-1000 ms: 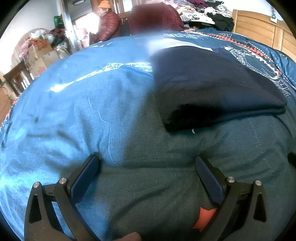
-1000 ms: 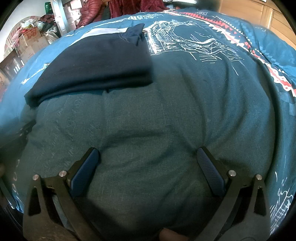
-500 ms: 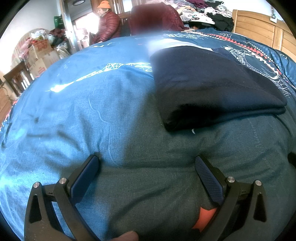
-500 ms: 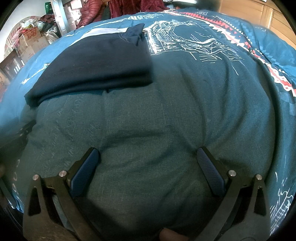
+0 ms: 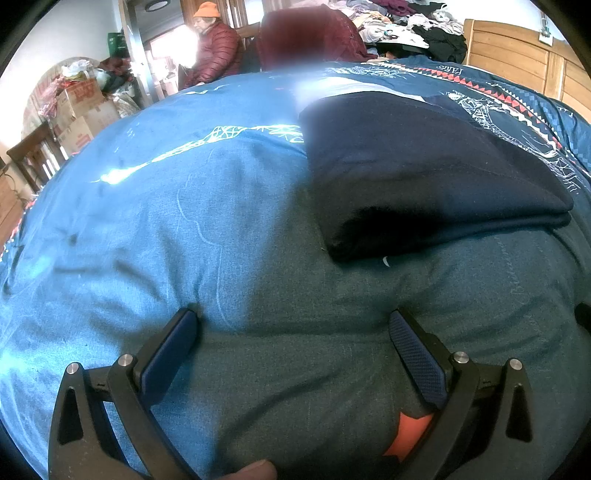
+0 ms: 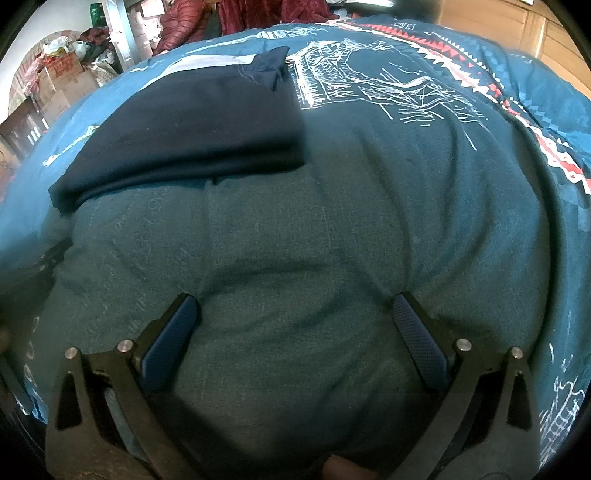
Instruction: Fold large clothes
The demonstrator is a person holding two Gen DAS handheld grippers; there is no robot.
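A folded dark navy garment [image 5: 413, 166] lies flat on the blue bedspread [image 5: 155, 221], up and to the right of my left gripper [image 5: 293, 325]. That gripper is open, its fingertips pressing into the bare bedspread with nothing between them. In the right wrist view the same navy garment [image 6: 192, 125] sits at the upper left, well beyond my right gripper [image 6: 295, 308]. The right gripper is open too, fingers resting on the bedspread [image 6: 369, 206], empty.
A wooden headboard [image 5: 517, 59] stands at the far right. A pile of mixed clothes [image 5: 402, 22] lies behind the bed. A person in a red jacket and orange hat [image 5: 214, 48] sits at the back left, near stacked cardboard boxes [image 5: 81, 110].
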